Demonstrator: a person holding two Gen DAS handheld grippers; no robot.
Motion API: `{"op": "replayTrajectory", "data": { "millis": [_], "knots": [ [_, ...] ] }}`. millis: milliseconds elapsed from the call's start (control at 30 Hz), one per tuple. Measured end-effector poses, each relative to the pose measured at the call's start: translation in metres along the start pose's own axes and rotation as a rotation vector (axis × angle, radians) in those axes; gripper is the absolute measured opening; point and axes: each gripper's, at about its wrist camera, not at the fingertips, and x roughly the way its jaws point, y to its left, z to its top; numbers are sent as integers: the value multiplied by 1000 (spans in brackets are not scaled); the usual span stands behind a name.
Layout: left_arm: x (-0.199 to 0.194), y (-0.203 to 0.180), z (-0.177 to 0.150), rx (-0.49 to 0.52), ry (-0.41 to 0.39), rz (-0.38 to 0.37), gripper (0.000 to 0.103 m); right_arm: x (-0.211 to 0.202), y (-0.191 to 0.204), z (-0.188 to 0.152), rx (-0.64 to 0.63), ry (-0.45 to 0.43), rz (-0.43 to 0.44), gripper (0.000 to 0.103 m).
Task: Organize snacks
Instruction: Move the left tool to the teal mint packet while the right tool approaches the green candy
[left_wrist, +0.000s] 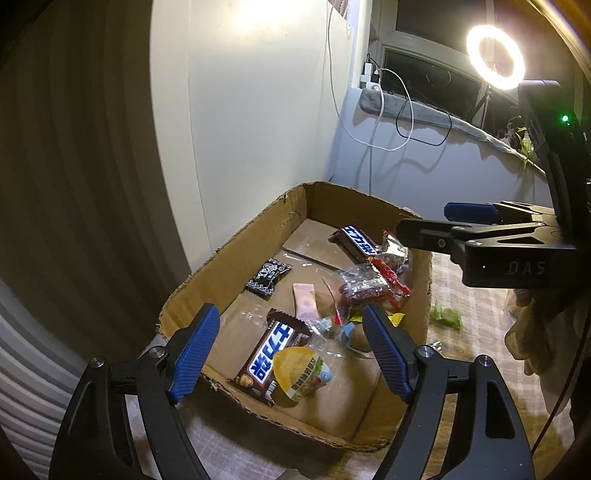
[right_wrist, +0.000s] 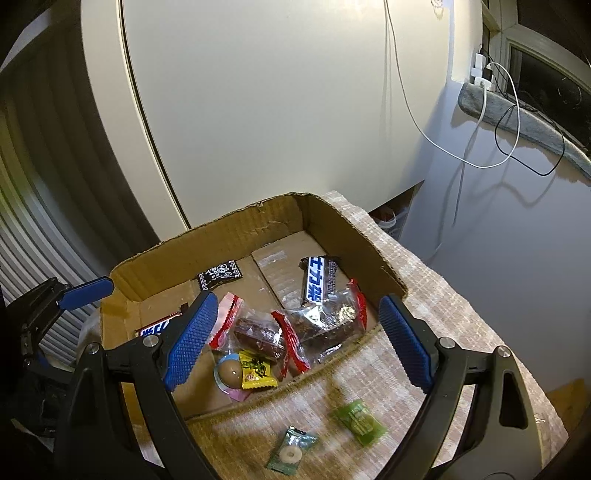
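step: snacks were being gathered into the cardboard box (right_wrist: 258, 229).
left gripper (left_wrist: 291, 350): jaws spread, nothing held, above box.
right gripper (right_wrist: 295, 339): jaws spread, empty, over box's near wall.
left out: green candy (right_wrist: 360, 421) and mint packet (right_wrist: 290, 452), just outside box.
next: likely one to be grasped.

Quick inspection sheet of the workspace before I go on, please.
Surface: woven mat, under the box.
Job's things: cardboard box holding two chocolate bars, black packet, pink packet, jelly cup, red-edged bags, yellow candy. Two green candies still on the mat.
Clutter: nothing seen.
Tongs: left tongs open, empty; right tongs open, empty.
Cables: white and black cables hanging from wall plugs.
Surroundings: ring light, window ledge.
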Motion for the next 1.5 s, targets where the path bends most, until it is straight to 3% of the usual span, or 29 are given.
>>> {"op": "replayTrajectory", "data": {
  "millis": [400,700,867,967,1133,1233,1500],
  "knots": [
    [-20,-31,-1,36,-21,-29,80,-30,-34,-20,12,-13,2,91],
    [-35,-68,-10,92,-30,-72,79,-40,-61,-45,-4,35,42,91],
    [-39,-89,-18,126,-15,-101,67,-35,-65,-56,-32,82,62,91],
    [-34,-101,-25,140,20,-125,56,-31,-66,-63,-60,122,78,79],
    [-16,-122,-38,163,86,-149,44,-17,-62,-75,-146,206,94,72],
    [0,-128,-43,160,136,-157,38,-7,-62,-80,-181,249,98,58],
    [35,-134,-45,130,202,-149,35,20,-69,-85,-200,306,122,46]
  ]
}}
